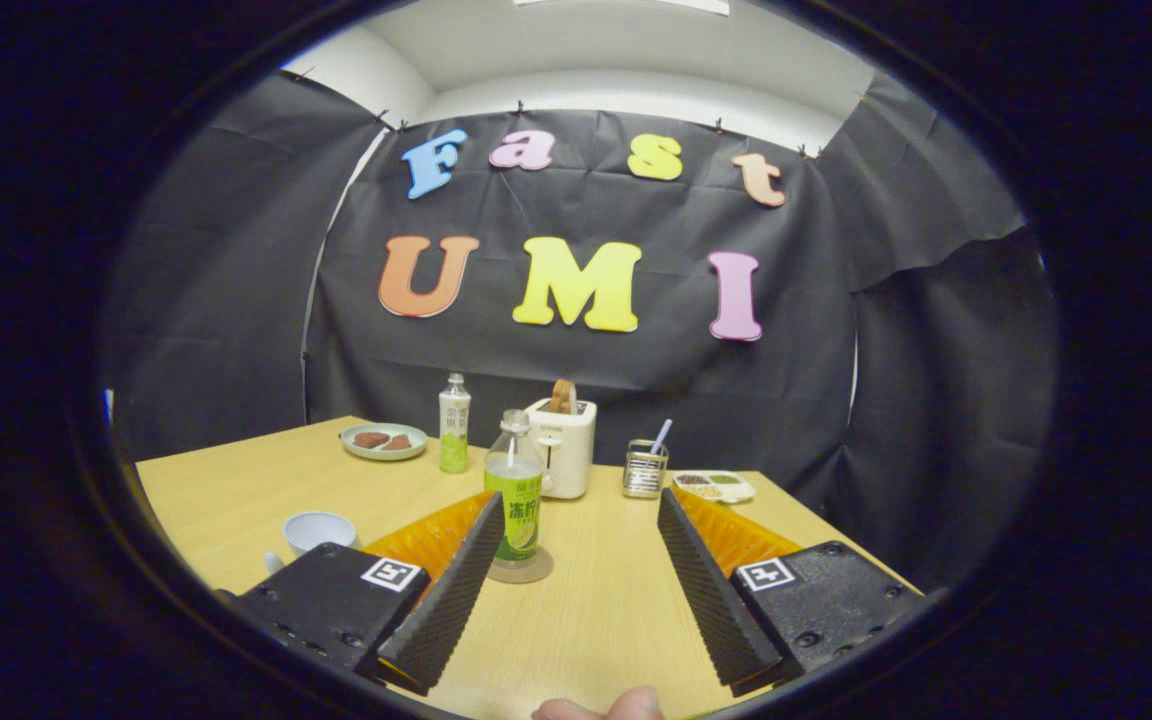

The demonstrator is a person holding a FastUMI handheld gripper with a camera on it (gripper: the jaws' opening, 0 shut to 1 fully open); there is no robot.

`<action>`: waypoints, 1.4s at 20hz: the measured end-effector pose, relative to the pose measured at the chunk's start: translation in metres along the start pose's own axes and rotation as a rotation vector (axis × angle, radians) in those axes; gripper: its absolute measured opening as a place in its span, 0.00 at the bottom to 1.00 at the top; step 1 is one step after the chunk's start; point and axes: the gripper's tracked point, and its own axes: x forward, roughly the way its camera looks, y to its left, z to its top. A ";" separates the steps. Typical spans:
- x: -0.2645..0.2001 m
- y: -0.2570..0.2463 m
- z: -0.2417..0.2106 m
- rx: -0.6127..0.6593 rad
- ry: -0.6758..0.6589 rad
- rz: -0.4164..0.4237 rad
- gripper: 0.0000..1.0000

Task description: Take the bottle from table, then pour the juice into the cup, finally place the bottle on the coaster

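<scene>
A light wooden table stretches ahead, and the juice bottle serves as the landmark. The gripper sits nearest the camera, its two fingers spread wide apart and gripping nothing; the bottle stands upright just ahead of the left finger, partly hidden by its tip. Behind the bottle and touching distance to its right is a white toaster with bread in its slot. A second green bottle stands behind and left, with a plate further left. The cup rests to the bottle's left. Under the bottle lies a round coaster, so the task looks finished, with the bottle released.
</scene>
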 end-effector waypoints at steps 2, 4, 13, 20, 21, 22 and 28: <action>-0.026 -0.001 0.010 0.004 -0.007 0.003 0.99; -0.051 -0.007 0.024 0.015 -0.039 -0.008 0.99; -0.095 -0.008 0.032 0.031 -0.104 -0.062 0.99; -0.091 0.004 0.010 0.051 -0.061 -0.049 0.99; -0.090 0.002 0.008 0.059 -0.059 -0.053 0.99; -0.090 0.001 0.007 0.067 -0.056 -0.059 0.99; -0.083 0.005 0.003 0.069 -0.061 -0.072 1.00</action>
